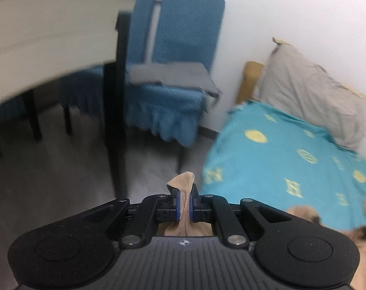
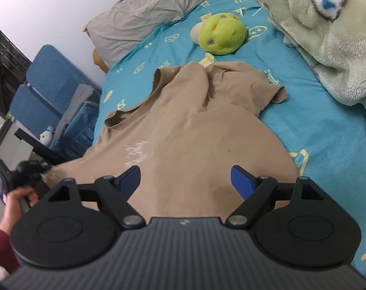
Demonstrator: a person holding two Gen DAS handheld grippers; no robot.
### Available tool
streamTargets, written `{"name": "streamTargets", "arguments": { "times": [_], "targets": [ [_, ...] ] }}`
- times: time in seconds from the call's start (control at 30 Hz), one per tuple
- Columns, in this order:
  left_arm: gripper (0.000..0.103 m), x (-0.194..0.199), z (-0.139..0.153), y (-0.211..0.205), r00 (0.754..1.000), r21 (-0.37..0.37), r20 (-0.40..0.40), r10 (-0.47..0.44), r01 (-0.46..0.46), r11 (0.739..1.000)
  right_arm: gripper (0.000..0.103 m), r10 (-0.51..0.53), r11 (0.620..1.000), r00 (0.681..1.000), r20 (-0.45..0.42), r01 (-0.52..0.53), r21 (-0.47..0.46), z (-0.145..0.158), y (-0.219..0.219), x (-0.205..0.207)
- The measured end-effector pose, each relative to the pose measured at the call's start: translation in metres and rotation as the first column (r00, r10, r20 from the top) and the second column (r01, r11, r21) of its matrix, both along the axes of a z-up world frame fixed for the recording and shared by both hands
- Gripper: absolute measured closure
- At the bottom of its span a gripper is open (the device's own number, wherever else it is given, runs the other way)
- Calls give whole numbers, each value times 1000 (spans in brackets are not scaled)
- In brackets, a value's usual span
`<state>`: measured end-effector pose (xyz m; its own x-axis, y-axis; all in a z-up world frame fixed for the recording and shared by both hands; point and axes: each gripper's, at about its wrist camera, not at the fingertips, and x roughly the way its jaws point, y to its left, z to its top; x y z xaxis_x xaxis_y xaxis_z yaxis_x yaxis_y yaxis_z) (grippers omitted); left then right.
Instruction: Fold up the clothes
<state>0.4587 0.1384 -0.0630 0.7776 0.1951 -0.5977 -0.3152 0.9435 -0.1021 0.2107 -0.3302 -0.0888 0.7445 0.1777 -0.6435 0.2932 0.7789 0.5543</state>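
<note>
1. Jaws of the left gripper [image 1: 184,205] are closed on a bunched fold of the tan shirt [image 2: 190,130]; a tip of the cloth [image 1: 183,181] sticks up past the blue pads [image 1: 175,204].
2. Jaws of the right gripper [image 2: 185,181] stand wide apart, holding nothing, with the shirt's lower body showing between the two fingers [image 2: 243,183].
3. Shirt state: tan, short-sleeved, spread over the bed [image 2: 327,145] on the turquoise sheet with yellow motifs. Neck opening lies at the far end, one sleeve [image 2: 277,94] flat toward the right, the other sleeve end curled open on the left. A ridge of creases runs down from the collar; the body is smoother nearer the camera. Faint white print [image 2: 137,152] marks the chest area.
4. Left edge of the shirt is drawn off toward the bed's side, where the person's left hand [image 2: 21,200] holds the other gripper.
5. On the bed beyond the shirt: a green plush toy [image 2: 221,33] near the collar, apart from it; a pale green fleece blanket [image 2: 327,36] at far right; a grey pillow [image 2: 144,17] at the head.
6. Off the bed: blue covered chairs [image 1: 183,48] with a grey folded item [image 1: 173,75] on one seat; a table [image 1: 50,36] with dark legs.
</note>
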Motion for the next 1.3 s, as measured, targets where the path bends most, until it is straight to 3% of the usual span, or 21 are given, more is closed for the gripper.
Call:
{"name": "streamTargets", "arguments": {
  "times": [0.03,0.1,0.17,0.33,0.47,0.53,0.63,0.87,1.03,1.17,1.3],
  "targets": [
    [92,7,-1,-1,1000,24,-9,16,-16,1000,19,-1,1000,1000,-3,1,-3,-1,0,1],
    [80,11,-9,2,1000,5,-22,22,-22,1000,19,-3,1000,1000,-9,3,-12,-3,-1,5],
    [76,7,-21,10,998,-23,-43,37,-38,999,19,-5,1000,1000,-14,5,-14,-4,-1,8],
    [44,-28,-38,21,996,-84,-88,-11,3,996,20,-5,1000,1000,-15,5,-29,-5,1,12],
    [30,-86,-32,17,993,-116,-91,-80,69,991,19,7,998,1000,-4,-7,-60,-1,6,9],
    [16,-118,-24,5,988,-108,-78,-135,127,986,20,15,996,1000,5,-14,-87,3,9,6],
    [8,-169,-12,-15,980,-91,-54,-194,188,978,20,28,991,999,21,-25,-131,8,14,-3],
    [4,-263,4,-74,960,-72,-8,-278,277,958,20,37,990,996,84,-25,-137,18,15,-22],
    [2,-313,-11,-110,948,-83,14,-317,317,945,19,34,981,993,117,-10,-196,17,19,-26],
    [2,-331,-30,-125,937,-78,-46,-347,343,936,20,42,972,991,128,-10,-234,17,23,-25],
    [2,-333,-41,-136,932,-37,-80,-354,352,935,20,45,979,988,144,-15,-205,15,21,-25]
  ]
}}
